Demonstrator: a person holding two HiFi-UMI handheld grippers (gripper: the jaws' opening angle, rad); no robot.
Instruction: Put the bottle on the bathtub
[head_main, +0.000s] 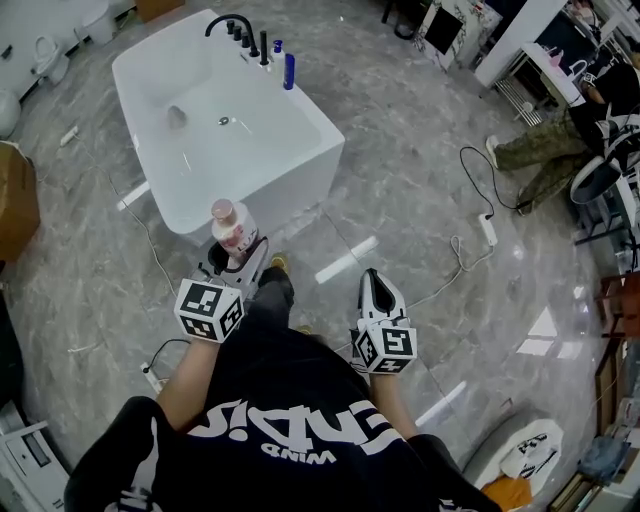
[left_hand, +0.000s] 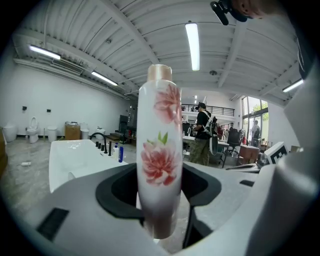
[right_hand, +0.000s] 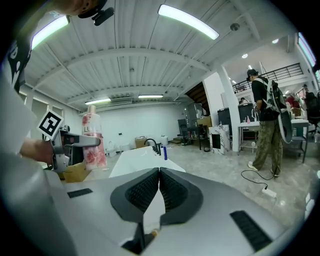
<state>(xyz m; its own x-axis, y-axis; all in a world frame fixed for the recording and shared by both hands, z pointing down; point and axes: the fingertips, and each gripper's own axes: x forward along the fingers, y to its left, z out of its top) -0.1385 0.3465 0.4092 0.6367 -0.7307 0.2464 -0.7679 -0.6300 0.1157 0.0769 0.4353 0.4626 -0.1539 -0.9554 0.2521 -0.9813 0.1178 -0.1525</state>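
A white bottle (left_hand: 160, 150) with pink flowers and a beige cap stands upright between the jaws of my left gripper (head_main: 232, 262), which is shut on it. In the head view the bottle (head_main: 232, 227) hangs just in front of the near corner of the white bathtub (head_main: 290, 165). The right gripper view shows the bottle (right_hand: 92, 140) at the left and the bathtub (right_hand: 137, 155) straight ahead. My right gripper (head_main: 378, 290) is shut with nothing in it, held over the floor to the right of the tub.
A black faucet (head_main: 232, 22) and a blue bottle (head_main: 289, 70) stand on the tub's far rim. A white cable and power strip (head_main: 487, 228) lie on the floor at right. A person (head_main: 560, 140) sits at far right. A cardboard box (head_main: 15, 200) stands at left.
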